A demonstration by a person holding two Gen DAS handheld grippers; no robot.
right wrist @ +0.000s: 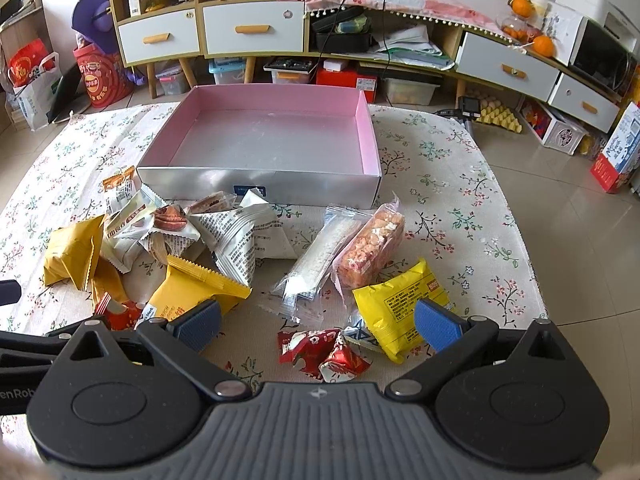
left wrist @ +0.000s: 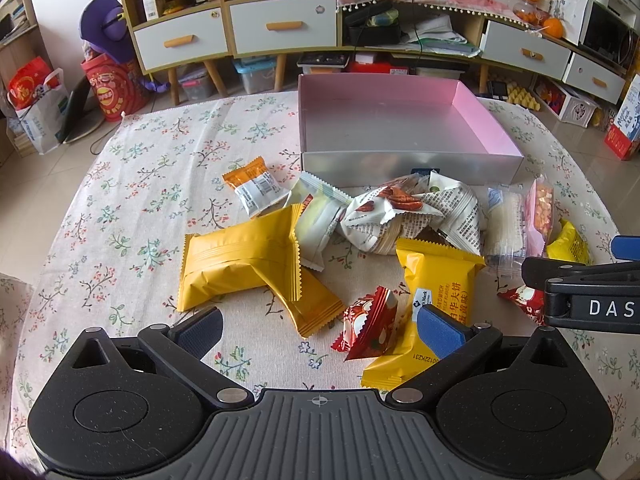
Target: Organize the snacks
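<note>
A pink-lined silver box [left wrist: 404,166] [right wrist: 256,186] stands empty on the floral tablecloth. In front of it lies a heap of wrapped snacks: large yellow packs [left wrist: 236,266] [right wrist: 196,284], white printed packs [left wrist: 444,208] [right wrist: 240,236], a small orange pack [left wrist: 256,184], a clear wafer pack [right wrist: 320,256], a pink puffed-rice bar [right wrist: 370,246], a yellow noodle pack [right wrist: 396,308] and small red candies [left wrist: 370,324] [right wrist: 324,350]. My left gripper [left wrist: 320,330] is open above a red candy and a yellow pack. My right gripper [right wrist: 318,326] is open above the red candies.
The right gripper's body [left wrist: 584,292] reaches in at the left view's right edge. The table edge [right wrist: 516,216] drops to a tiled floor on the right. Cabinets with drawers [left wrist: 280,26] and storage bins stand behind the table.
</note>
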